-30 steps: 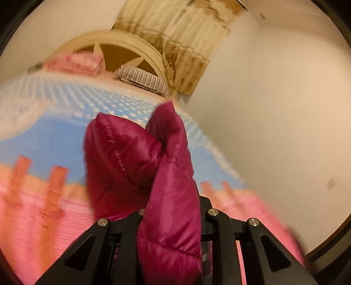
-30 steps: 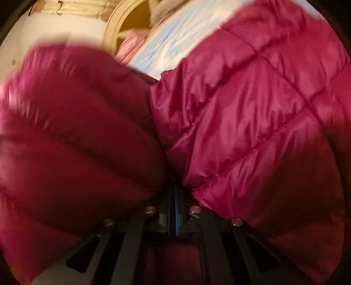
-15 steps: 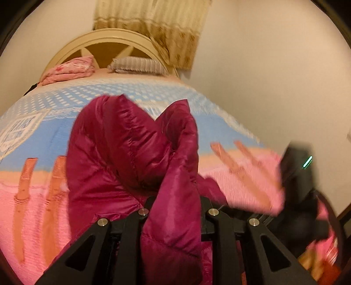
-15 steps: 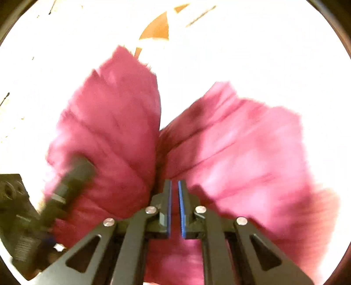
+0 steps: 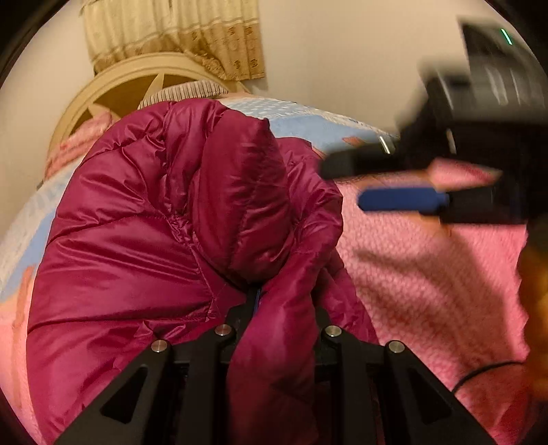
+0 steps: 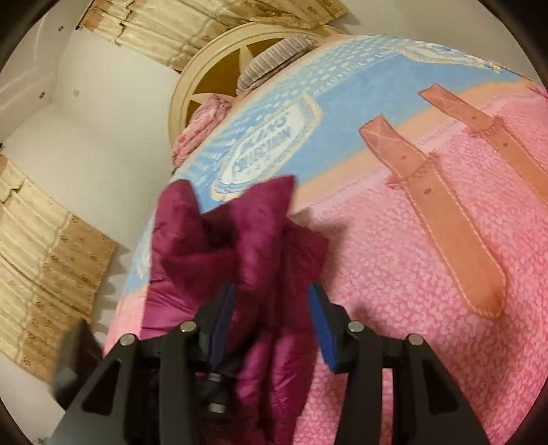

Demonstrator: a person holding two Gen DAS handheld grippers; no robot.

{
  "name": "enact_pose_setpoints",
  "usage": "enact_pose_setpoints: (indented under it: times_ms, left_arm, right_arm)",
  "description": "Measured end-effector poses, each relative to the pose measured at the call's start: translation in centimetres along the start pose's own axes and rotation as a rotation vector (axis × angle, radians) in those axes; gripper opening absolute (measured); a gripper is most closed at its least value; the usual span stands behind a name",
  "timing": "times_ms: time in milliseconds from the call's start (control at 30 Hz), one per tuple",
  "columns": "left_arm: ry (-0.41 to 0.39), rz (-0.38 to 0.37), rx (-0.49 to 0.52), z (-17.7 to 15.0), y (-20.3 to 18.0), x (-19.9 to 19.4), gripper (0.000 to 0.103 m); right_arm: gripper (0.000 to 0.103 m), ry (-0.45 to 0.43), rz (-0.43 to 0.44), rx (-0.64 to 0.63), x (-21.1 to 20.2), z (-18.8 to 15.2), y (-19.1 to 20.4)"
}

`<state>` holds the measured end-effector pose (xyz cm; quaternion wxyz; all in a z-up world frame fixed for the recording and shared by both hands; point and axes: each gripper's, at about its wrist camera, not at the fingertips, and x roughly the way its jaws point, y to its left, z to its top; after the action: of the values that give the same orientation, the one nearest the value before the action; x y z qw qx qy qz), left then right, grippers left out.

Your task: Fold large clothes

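A magenta quilted puffer jacket (image 5: pixel 164 239) lies bunched on the bed. My left gripper (image 5: pixel 270 308) is shut on a fold of it, and the fabric hides the fingertips. My right gripper (image 6: pixel 272 308) is open, with blue pads spread wide; a fold of the jacket (image 6: pixel 219 246) lies loose between and beyond the fingers. The right gripper also shows blurred in the left wrist view (image 5: pixel 394 181), open, above the blanket just right of the jacket.
A pink and blue blanket (image 6: pixel 394 267) with printed brown straps covers the bed. A cream headboard (image 6: pixel 219 68) with a striped pillow (image 6: pixel 274 58) and a pink folded cloth (image 6: pixel 202 126) stands at the far end. Curtains (image 5: pixel 178 30) and white walls surround it.
My right gripper has opened and let go of the jacket, which has dropped onto the bed. The left gripper keeps its hold and has lowered toward the blanket.
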<state>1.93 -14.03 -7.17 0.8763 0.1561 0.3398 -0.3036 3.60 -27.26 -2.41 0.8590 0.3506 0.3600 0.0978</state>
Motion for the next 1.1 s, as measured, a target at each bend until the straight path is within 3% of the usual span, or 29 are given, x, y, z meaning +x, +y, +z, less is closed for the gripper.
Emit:
enact_pose_setpoints:
  times_ms: [133, 333, 400, 467, 567, 667, 733, 833, 867, 967, 1000, 1100]
  left_arm:
    - [-0.008, -0.022, -0.017, -0.7, 0.6, -0.2, 0.019]
    - [-0.005, -0.048, -0.037, -0.9, 1.1, -0.4, 0.019]
    - [-0.002, -0.049, -0.042, -0.8, 1.4, -0.4, 0.019]
    - [0.007, -0.064, -0.04, -0.5, 1.8, -0.5, 0.019]
    - [0.056, -0.126, -0.038, -0.2, 2.8, -2.0, 0.022]
    - [0.078, -0.233, -0.055, -0.2, 5.0, -5.5, 0.022]
    - [0.064, -0.255, -0.064, -0.3, 7.2, -8.3, 0.022]
    - [-0.009, -0.259, -0.131, 0.0, 11.0, -12.3, 0.041]
    - [-0.053, -0.256, -0.179, 0.6, 12.9, -13.5, 0.052]
    - [-0.12, -0.165, -0.252, 2.6, 16.5, -14.0, 0.056]
    - [-0.123, -0.119, -0.274, 3.7, 18.0, -13.0, 0.056]
    - [-0.073, -0.072, -0.308, 5.8, 19.6, -7.7, 0.056]
  right_arm:
    - [0.066, 0.041, 0.046, -0.037, 1.2, 1.9, 1.0]
    - [0.066, 0.195, 0.086, -0.162, 5.8, 3.7, 2.9]
    - [0.061, 0.198, 0.077, -0.162, 6.7, 4.1, 2.8]
    - [0.023, 0.198, 0.028, -0.185, 7.1, 4.0, 2.6]
    - [0.011, 0.226, -0.067, -0.162, 7.6, 3.2, 0.9]
    - [0.007, 0.241, -0.059, -0.117, 8.1, 2.6, -0.7]
    - [0.007, 0.229, -0.038, -0.099, 7.9, 2.1, -1.5]
    - [0.007, 0.218, -0.042, -0.092, 8.0, 1.9, -1.9]
    - [0.007, 0.215, -0.043, -0.095, 8.1, 1.9, -1.9]
    - [0.007, 0.197, -0.047, -0.106, 8.3, 1.7, -1.7]
    - [0.007, 0.191, -0.05, -0.111, 8.3, 1.6, -1.7]
    - [0.007, 0.162, -0.073, -0.129, 7.9, 1.0, -1.4]
